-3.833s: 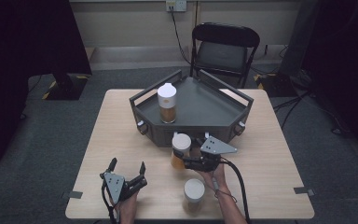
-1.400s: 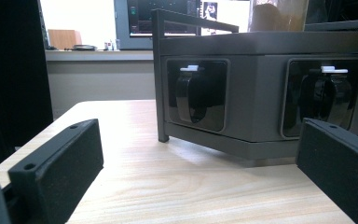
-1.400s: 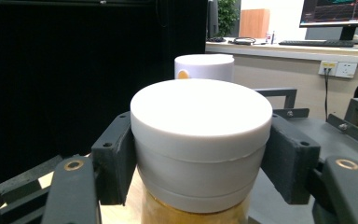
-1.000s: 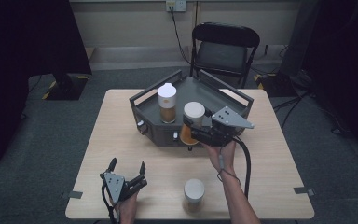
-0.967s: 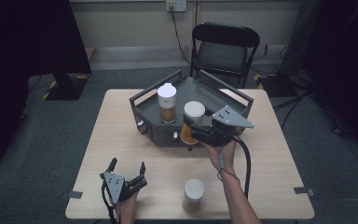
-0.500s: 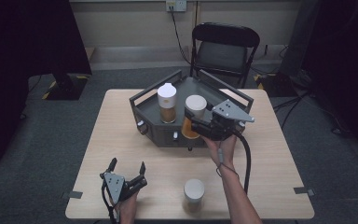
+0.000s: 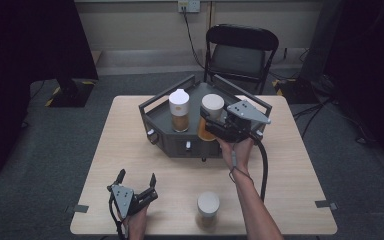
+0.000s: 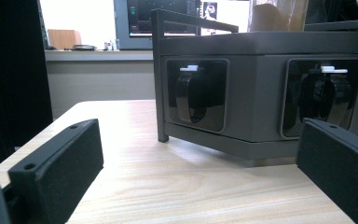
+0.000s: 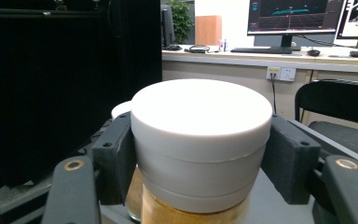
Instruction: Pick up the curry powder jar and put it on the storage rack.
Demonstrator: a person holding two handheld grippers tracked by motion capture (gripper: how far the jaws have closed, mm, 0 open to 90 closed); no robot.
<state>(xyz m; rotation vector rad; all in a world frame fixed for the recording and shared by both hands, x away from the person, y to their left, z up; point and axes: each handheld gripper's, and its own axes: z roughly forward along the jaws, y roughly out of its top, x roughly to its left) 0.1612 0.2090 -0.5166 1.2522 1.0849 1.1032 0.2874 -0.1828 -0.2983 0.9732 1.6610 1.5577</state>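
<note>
Jars are what I am handling: my right gripper [image 7: 211,121] is clenching a white-lidded jar [image 7: 211,118] of amber contents, its jaws pressing the lid on both sides in the right gripper view [image 9: 200,140]. The jar is standing upright, long axis vertical, lid up, over the right part of the grey tray [image 7: 167,145]. I cannot tell whether its base is touching the tray floor. Just to its left a second jar [image 7: 179,110] is standing upright inside the tray, apart from the held one. A third jar [image 7: 208,209] is sitting upright on the table [image 7: 290,190] near the front edge, well apart from the tray. My left gripper [image 7: 136,187] is resting at the near left of the table, jaws spread and holding nothing, and its view is looking at the tray's front wall [image 8: 261,88]. Beyond the pale wooden table a black folding chair [image 7: 242,52] is standing on grey carpet before a wall with an outlet [image 7: 189,6].
</note>
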